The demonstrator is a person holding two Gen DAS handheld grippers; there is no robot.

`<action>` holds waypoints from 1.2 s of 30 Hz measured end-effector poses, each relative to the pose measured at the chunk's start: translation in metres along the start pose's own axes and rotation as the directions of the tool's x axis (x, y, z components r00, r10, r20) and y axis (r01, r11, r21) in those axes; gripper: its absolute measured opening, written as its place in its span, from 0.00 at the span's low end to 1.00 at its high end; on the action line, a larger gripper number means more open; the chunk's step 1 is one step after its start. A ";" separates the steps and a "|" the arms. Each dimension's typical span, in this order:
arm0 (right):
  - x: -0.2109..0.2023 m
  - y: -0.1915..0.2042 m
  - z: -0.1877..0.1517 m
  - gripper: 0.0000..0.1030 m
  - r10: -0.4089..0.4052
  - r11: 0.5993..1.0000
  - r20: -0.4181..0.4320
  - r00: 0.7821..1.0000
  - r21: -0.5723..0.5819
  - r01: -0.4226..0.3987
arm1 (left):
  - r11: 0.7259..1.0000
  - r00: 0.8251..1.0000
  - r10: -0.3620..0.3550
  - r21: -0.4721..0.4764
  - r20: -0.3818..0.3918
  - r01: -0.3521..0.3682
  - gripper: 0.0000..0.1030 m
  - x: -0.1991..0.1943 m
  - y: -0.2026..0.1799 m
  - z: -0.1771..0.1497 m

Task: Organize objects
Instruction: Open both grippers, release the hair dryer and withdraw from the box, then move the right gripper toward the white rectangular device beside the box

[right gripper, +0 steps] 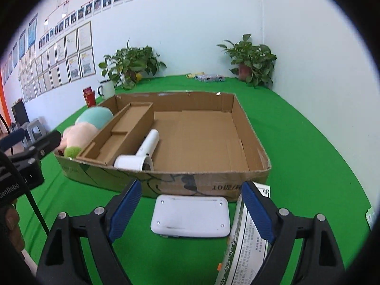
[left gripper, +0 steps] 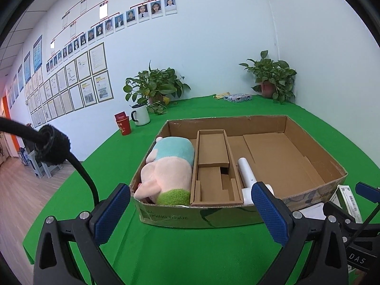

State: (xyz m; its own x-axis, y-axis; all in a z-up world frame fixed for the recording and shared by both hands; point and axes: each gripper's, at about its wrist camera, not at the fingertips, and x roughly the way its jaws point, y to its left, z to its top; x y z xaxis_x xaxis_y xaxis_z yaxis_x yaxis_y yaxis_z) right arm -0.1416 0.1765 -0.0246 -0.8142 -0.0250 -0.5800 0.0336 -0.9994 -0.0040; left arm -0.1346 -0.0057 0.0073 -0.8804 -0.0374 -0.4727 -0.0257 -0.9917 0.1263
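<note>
A shallow cardboard box [left gripper: 315,192] [right gripper: 209,185] sits on the green table. In it lie a plush toy [left gripper: 168,171] [right gripper: 83,130] at the left, a narrow cardboard insert [left gripper: 213,166] [right gripper: 123,130] in the middle, and a white hair dryer [left gripper: 247,175] [right gripper: 142,152] beside it. My left gripper [left gripper: 190,213] is open and empty in front of the box. My right gripper [right gripper: 190,209] is open, with a white flat device [right gripper: 190,216] lying on the table between its fingers. A printed carton [right gripper: 244,244] [left gripper: 349,197] lies against the right finger.
Two potted plants [left gripper: 154,87] [left gripper: 270,78] stand at the back by the wall. A white mug [left gripper: 141,114], a red cup [left gripper: 123,123] and a small printed pack [left gripper: 237,97] stand at the table's far side. The table edge drops off at the left.
</note>
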 end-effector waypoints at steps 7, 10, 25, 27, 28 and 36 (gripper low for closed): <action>0.007 0.005 -0.011 0.83 0.092 0.996 -0.080 0.993 -0.011 -0.094 | 0.998 0.998 -0.053 -0.036 -0.029 0.052 1.00 0.006 0.009 -0.007; 0.005 0.006 -0.016 0.83 0.069 0.997 -0.078 0.995 -0.024 -0.071 | 1.000 1.000 0.002 -0.012 -0.027 -0.003 1.00 0.010 0.011 -0.012; 0.000 0.034 -0.033 0.84 0.287 0.952 -0.107 0.952 -0.077 -0.296 | 0.994 0.984 -0.105 -0.002 -0.143 0.106 0.65 0.038 0.008 -0.054; 0.002 0.036 -0.036 0.83 0.290 0.951 -0.120 0.950 -0.073 -0.300 | 0.995 0.986 -0.099 -0.013 -0.132 0.099 0.97 0.037 0.008 -0.054; 0.003 0.036 -0.038 0.83 0.284 0.953 -0.127 0.950 -0.074 -0.295 | 0.995 0.988 -0.099 -0.026 -0.121 0.096 1.00 0.036 0.009 -0.055; -0.001 0.014 -0.056 0.84 0.204 0.970 -0.158 0.966 -0.101 -0.222 | 0.989 0.977 -0.145 -0.024 -0.157 0.143 1.00 0.041 0.007 -0.063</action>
State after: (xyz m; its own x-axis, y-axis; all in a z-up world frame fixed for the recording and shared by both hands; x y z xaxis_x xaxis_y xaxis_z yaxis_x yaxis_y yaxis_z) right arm -0.1085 0.1642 -0.0696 -0.6881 -0.2249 -0.6899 0.2716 -0.9615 0.0426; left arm -0.1415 -0.0218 -0.0663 -0.7819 0.0884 -0.6172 -0.1404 -0.9894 0.0363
